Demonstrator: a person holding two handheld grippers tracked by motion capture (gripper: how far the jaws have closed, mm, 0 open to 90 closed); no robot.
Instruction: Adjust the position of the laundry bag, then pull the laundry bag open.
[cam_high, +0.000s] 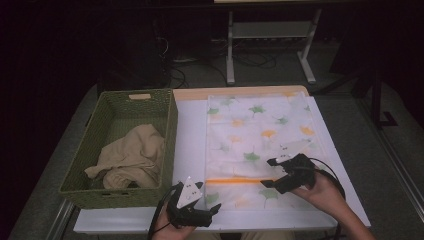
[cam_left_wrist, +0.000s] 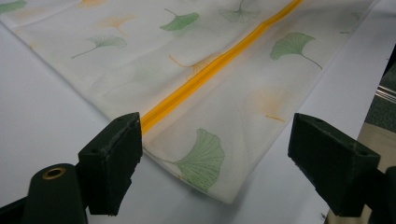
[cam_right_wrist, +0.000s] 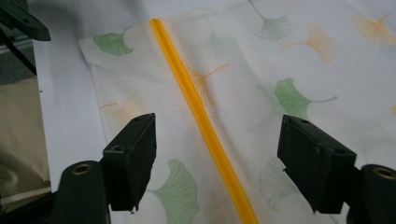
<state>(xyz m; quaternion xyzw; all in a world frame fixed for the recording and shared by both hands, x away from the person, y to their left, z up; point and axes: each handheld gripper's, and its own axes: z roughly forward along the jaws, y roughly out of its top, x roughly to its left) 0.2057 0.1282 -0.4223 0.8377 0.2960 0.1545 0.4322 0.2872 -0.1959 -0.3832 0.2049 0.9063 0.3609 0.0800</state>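
Leaf-print laundry bag (cam_high: 262, 145) lies flat on the white table (cam_high: 192, 145), right of the green basket (cam_high: 172, 125) holding beige cloth (cam_high: 132, 157). Orange zipper (cam_high: 240, 180) runs across the bag's near end. Left gripper (cam_high: 212, 210) at the bag's near-left corner, jaws released, grasping nothing. Right gripper (cam_high: 267, 175) over the zipper's right end, jaws spread wide, zipper (cam_right_wrist: 205, 126) between them, untouched.
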